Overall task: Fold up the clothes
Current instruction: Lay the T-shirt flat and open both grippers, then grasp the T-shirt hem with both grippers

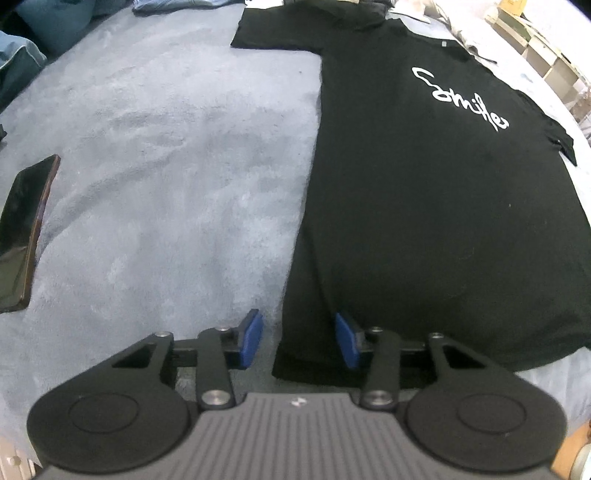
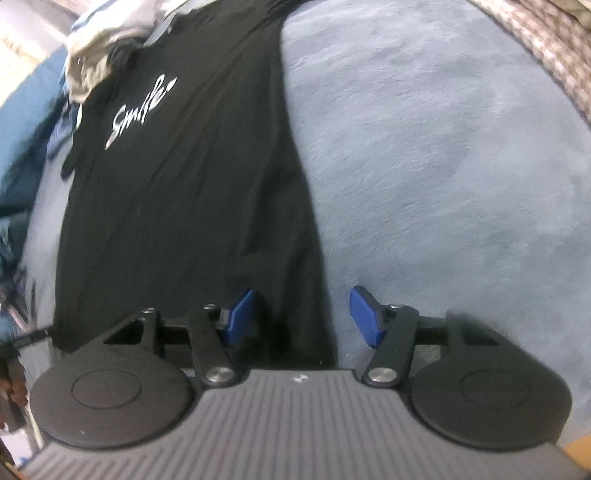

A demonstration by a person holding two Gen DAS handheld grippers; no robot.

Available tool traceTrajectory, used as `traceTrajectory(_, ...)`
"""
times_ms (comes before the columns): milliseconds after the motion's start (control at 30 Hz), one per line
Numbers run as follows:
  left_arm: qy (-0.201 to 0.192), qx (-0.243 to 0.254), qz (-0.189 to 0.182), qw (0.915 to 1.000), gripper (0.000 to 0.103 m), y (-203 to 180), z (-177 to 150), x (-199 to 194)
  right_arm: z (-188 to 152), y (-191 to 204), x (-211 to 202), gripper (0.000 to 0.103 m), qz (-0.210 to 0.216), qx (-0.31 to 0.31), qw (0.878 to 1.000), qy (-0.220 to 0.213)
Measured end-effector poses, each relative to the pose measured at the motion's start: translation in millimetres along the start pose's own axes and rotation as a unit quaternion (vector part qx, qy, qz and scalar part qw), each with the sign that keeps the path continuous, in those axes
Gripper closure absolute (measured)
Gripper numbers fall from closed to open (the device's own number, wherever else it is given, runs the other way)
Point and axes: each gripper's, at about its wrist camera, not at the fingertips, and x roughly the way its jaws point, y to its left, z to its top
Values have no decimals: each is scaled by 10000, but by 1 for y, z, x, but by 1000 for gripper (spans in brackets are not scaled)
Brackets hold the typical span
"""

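Pale blue plush bedding [image 1: 166, 177] fills the left wrist view, its nap brushed into soft swirls. On it a black T-shirt [image 1: 424, 221] lies flat, front up, with white handwritten lettering [image 1: 461, 98] across the chest. One short sleeve [image 1: 277, 29] stretches out toward the top of the frame; the other [image 1: 561, 140] reaches toward the right edge. The near hem corner looks doubled, a darker strip showing along the shirt's left side. The left gripper [image 1: 299, 341] points steeply down over that corner, its blue pads [image 1: 251, 338] parted, one pad over the bedding and the other over the cloth, with the shirt's edge between them; they do not press on it. A dark phone [image 1: 22, 236] rests on the bedding well to the left.

From the right wrist view, the same bedding [image 2: 443, 166] spreads to the right and the T-shirt [image 2: 177, 206] runs up the left, faintly creased lengthwise, its lettering [image 2: 142, 110] near the top. A heap of grey and blue clothes [image 2: 88, 66] touches its far end. The right gripper [image 2: 303, 319] hangs over the shirt's other hem corner, pads [image 2: 365, 317] apart and straddling the edge, gripping nothing.
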Motion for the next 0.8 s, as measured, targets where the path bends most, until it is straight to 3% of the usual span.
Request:
traceTrajectory(133, 106, 1, 37, 9999, 84, -4, -7, 1, -3, 9, -10, 73, -63, -71, 9996, 260)
traceTrajectory(167, 116, 1, 65, 9999, 96, -5, -9, 1, -6, 9, -12, 86, -72, -114, 9993, 341)
traceTrajectory(233, 61, -27, 137, 9999, 99, -8, -12, -1, -9, 11, -16, 98, -99, -193, 9985, 493)
traceTrajectory(400, -24, -118, 265, 9996, 100, -15, -20, -19, -6, 22, -25, 100, -263, -438, 9967, 633)
traceTrajectory(800, 81, -33, 48, 10000, 100, -36, -39, -56, 2, 16, -82, 101, -341, -760, 9931, 826)
